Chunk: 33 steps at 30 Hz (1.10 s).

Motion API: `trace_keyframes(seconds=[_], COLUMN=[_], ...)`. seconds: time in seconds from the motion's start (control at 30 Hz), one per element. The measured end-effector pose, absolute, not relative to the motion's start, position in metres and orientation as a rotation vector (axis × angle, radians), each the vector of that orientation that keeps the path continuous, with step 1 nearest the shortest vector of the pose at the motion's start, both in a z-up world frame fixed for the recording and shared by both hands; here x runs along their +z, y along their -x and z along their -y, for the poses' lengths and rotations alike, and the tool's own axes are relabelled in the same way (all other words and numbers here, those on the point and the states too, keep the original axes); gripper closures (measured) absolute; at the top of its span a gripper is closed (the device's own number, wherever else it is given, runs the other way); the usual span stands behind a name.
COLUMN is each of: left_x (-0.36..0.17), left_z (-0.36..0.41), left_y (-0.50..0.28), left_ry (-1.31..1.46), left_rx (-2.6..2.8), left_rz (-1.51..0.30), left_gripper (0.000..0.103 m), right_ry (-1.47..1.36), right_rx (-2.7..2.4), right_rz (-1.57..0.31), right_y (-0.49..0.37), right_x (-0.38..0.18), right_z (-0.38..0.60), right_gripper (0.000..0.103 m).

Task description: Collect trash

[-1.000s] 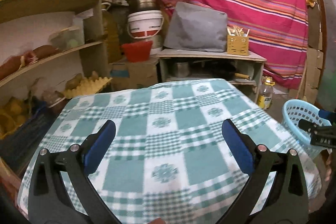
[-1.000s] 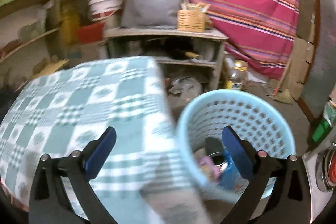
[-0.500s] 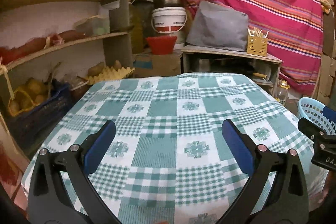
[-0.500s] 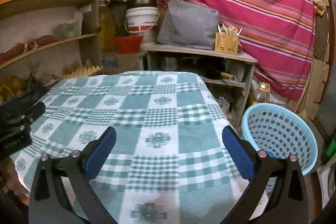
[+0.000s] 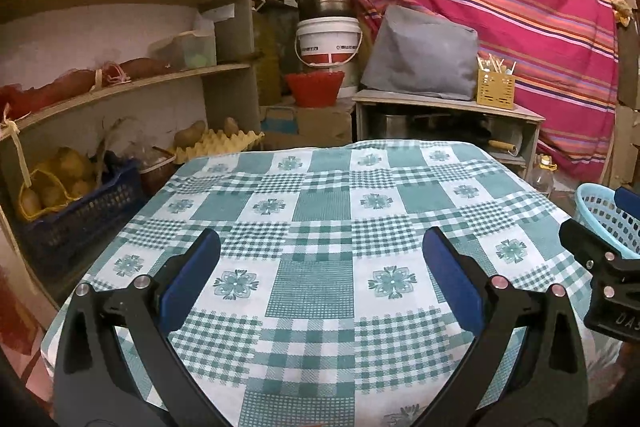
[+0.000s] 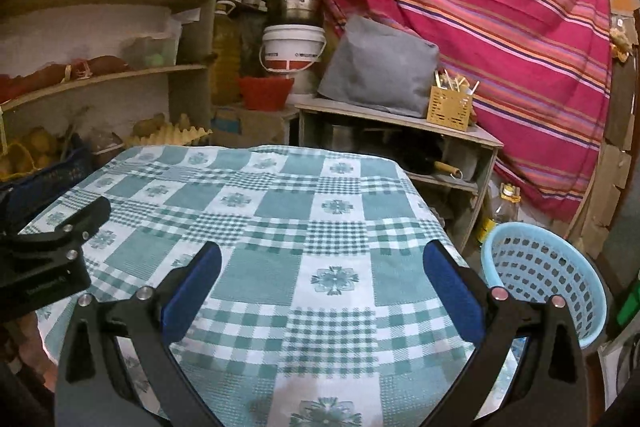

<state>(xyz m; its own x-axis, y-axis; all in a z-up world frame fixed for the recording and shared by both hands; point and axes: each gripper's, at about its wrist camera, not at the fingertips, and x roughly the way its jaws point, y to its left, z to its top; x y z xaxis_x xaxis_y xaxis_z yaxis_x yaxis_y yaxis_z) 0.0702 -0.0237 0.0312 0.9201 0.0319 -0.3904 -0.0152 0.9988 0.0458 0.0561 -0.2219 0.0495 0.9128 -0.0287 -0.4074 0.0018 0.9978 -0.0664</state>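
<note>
Both my grippers hang over the near edge of the table (image 5: 320, 211), side by side and apart: the left gripper (image 5: 320, 267) has its jaws spread wide with nothing between the pads, and the right gripper (image 6: 320, 267) is just as wide and just as empty. The checked cloth under them is bare; I can find no trash on it in either view. The bin (image 6: 540, 275), a pale blue basket, stands on the floor just beside the table's right side, and its inside is too hidden from here to say what it holds. I judge the collecting is done or nearly so, and I am in a resting pose at the end of a drop. The next move calls for a look round for any scrap left, on the cloth or the floor; if none, nothing more. A second ago my right gripper was down over the bin's mouth; now it has come back up level with the left, facing the shelves (image 5: 120, 83).
</note>
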Motion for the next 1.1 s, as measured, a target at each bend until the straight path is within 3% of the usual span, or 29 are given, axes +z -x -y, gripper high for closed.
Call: trace_keyframes(seconds=[1.1], left_x=[0.026], left_z=[0.004], left_y=[-0.076], left_ry=[-0.026], left_rx=[0.034], left_rz=[-0.386], left_gripper=[0.005], right_ry=[0.085], right_rx=[-0.037], right_rz=[-0.434], right_y=[-0.065], right_x=[0.042], right_z=[0.212], right_gripper=[0.005])
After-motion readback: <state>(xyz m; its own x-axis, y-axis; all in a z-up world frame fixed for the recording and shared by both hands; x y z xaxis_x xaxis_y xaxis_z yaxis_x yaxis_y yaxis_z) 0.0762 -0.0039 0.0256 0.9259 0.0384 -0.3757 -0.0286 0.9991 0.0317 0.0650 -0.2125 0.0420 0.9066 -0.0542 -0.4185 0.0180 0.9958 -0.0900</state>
